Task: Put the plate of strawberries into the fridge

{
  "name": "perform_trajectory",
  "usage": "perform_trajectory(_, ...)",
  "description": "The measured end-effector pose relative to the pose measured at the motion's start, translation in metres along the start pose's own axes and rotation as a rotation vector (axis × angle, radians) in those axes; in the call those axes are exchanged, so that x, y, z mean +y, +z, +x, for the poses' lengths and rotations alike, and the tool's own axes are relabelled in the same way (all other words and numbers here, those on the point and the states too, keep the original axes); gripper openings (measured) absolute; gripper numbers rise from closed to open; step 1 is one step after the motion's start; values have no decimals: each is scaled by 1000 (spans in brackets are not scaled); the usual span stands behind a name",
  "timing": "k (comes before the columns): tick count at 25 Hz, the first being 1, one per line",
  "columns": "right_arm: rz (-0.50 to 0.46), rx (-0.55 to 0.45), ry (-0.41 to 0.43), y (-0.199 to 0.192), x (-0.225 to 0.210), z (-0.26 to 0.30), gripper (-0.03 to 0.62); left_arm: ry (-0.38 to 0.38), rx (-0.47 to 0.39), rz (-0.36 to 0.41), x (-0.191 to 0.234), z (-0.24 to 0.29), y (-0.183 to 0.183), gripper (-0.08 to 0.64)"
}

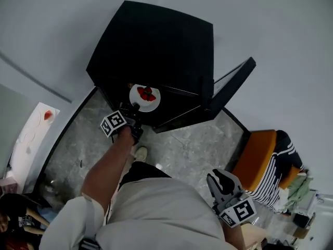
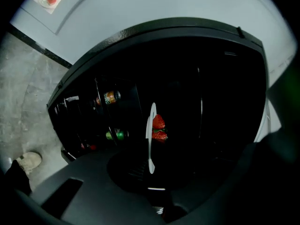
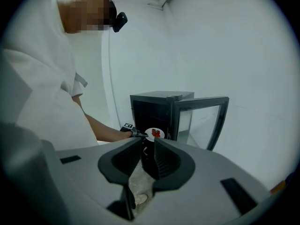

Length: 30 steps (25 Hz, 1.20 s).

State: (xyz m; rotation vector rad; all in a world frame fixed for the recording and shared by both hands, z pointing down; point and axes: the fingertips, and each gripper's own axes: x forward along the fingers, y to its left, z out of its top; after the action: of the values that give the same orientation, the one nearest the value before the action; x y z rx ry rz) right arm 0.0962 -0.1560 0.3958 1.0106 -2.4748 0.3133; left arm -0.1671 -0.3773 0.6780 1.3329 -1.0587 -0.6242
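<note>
R gripper (image 1: 219,181), grey stone floor (image 1: 192,150), white walls (image 1: 291,35), blk fridge (image 1: 151,46)

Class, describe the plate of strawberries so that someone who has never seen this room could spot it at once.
Find the black fridge with its glass door swung open. At its mouth, the left gripper holds a white plate by the rim. Unlike the drinks inside, it carries red strawberries.
</note>
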Motion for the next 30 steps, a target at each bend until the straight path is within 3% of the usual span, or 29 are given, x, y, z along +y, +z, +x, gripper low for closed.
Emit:
perform_trajectory(11, 59, 44, -99, 3, -25, 16, 91, 100, 24, 15, 39, 55, 34, 25)
perform_trajectory(16, 32, 73, -113, 2, -26, 21, 91, 202, 22, 79, 49, 60, 39, 26)
perform_trajectory(21, 42, 75, -121, 0, -25, 21, 91, 328, 60, 262, 51, 62, 36, 53)
perform_trajectory(27, 53, 77, -107, -5, -21, 18, 91, 499, 134, 592, 53, 61, 39, 121)
perform_trajectory(30, 53, 76, -100, -9, -17, 14, 91, 560, 158, 709, 50, 57, 39, 170)
